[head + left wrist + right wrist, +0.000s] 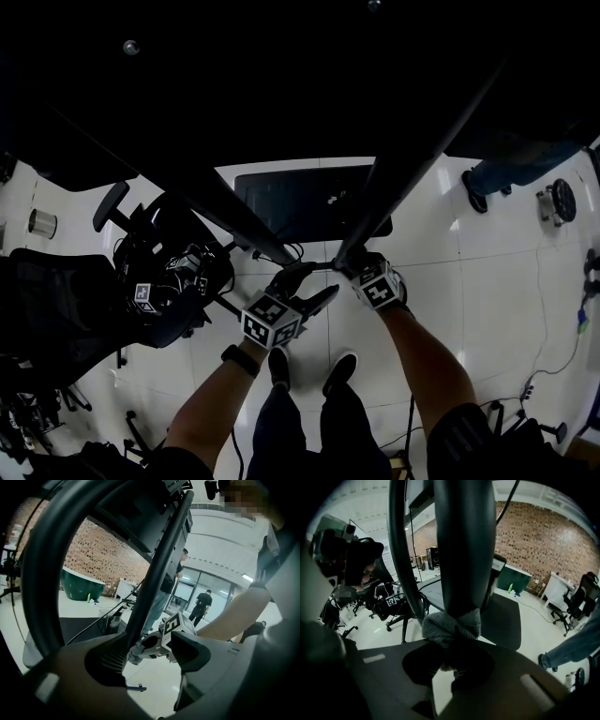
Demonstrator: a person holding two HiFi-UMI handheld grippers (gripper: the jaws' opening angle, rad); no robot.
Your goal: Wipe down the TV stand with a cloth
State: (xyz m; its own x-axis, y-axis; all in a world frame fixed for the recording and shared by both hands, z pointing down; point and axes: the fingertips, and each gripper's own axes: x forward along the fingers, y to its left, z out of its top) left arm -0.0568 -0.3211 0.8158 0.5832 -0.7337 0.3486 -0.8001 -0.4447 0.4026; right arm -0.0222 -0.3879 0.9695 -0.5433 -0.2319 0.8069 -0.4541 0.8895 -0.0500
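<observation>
The TV stand shows as two black slanted legs above a dark base panel on the white floor. My right gripper is shut on a grey knitted cloth, which is bunched around the thick black leg. My left gripper sits just left of it, open, with nothing between its fingers. Through the gap in the left gripper I see the leg, the cloth and the right gripper with its marker cube.
A black office chair with a marker tag stands close on the left. The person's shoes are below the grippers. Another person's leg is at the upper right, cables trail at the right. A green tub stands by a brick wall.
</observation>
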